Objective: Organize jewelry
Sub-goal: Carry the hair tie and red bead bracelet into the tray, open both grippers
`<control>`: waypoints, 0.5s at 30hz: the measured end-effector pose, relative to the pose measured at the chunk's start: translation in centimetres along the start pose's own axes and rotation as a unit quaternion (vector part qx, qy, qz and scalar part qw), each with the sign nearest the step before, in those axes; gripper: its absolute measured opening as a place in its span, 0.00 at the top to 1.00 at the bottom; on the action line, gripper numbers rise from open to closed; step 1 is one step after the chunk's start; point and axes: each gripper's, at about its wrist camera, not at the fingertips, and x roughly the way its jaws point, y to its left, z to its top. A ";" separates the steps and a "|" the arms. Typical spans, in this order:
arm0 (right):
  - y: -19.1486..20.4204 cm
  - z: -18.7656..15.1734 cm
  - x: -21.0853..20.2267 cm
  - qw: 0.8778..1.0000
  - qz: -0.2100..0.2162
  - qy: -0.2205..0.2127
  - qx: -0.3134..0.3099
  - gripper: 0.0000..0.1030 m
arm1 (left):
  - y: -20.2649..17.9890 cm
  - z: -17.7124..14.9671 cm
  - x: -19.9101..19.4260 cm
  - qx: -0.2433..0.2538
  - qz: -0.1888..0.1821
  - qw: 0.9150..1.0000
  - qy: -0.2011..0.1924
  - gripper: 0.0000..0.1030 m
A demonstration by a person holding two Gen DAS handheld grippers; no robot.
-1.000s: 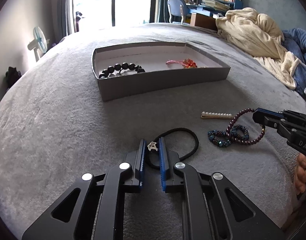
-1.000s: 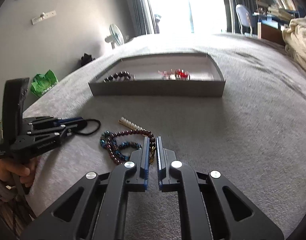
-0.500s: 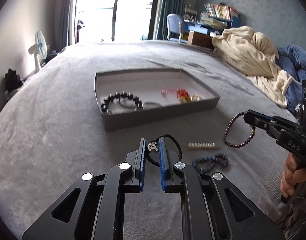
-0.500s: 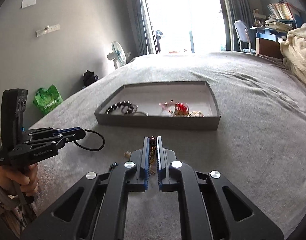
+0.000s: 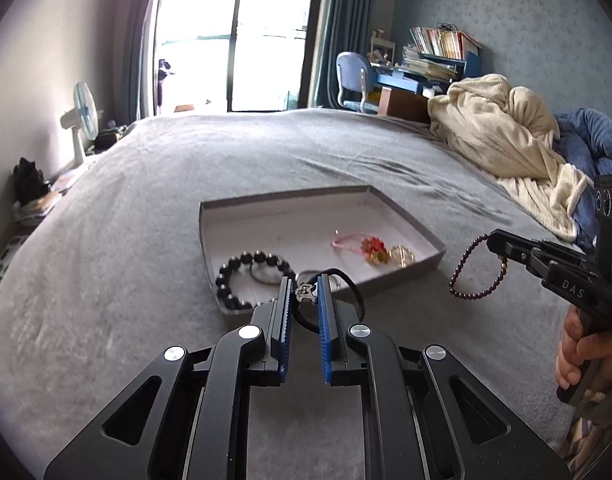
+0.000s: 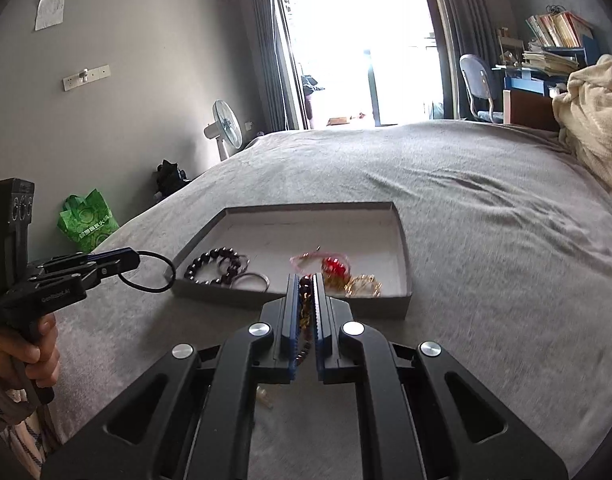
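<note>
Spreading across both views, the grey bed (image 5: 146, 208) is carrying a shallow grey tray (image 5: 402, 276) near its middle, with a cream blanket (image 5: 502, 136) bunched at the far right side. Inside the tray, a black bead bracelet (image 5: 242, 276) is lying at the near left, a thin metal bangle (image 6: 250, 280) is resting just beside it, and a pink cord with a red charm (image 5: 366, 244) is sitting next to a gold piece (image 5: 402, 256) toward the right.

The left tool (image 5: 305, 294) is hovering over the tray's near wall, its blue pads pressing in on the small silver charm of a black hair tie (image 5: 346, 280), whose loop is hanging off to the right. In the right wrist view that same loop (image 6: 146, 272) is dangling in the air left of the tray.

The right tool (image 6: 305, 292) is pinching a dark purple bead bracelet (image 5: 466, 272), which is hanging clear of the bed just right of the tray. Below this tool, a small pale piece (image 6: 264, 396) is lying on the bed, too hidden to identify.
</note>
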 end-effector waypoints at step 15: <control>-0.9 2.9 3.8 1.000 -0.005 0.011 -0.012 0.94 | 1.6 2.9 3.3 -0.003 0.012 1.000 0.002 0.87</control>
